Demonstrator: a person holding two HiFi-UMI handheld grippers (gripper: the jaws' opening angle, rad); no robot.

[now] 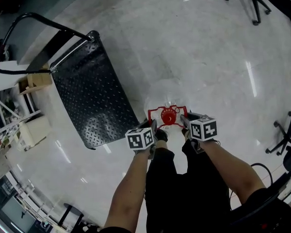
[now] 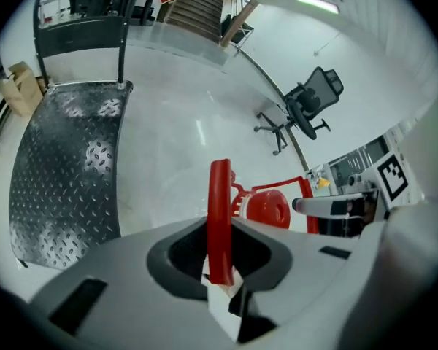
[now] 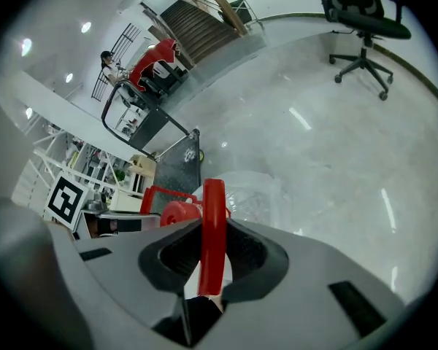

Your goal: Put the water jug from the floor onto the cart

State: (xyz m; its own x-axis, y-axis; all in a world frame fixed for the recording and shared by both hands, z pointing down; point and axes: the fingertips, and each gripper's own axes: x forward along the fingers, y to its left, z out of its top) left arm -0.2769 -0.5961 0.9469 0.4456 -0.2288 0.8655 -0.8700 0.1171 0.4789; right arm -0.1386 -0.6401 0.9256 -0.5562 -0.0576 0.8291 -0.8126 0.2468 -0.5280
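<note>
My left gripper and right gripper are each clamped narrowly on the jug's red handle. If I lift unevenly, it could twist loose.

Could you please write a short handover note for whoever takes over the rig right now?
Grippers: the left gripper is shut on the left side of the red handle; the right gripper is shut on its right side.
Things: the water jug stands on the floor, just right of the cart.
Done: both grips taken.
Left: lift the jug and set it on the cart.
</note>
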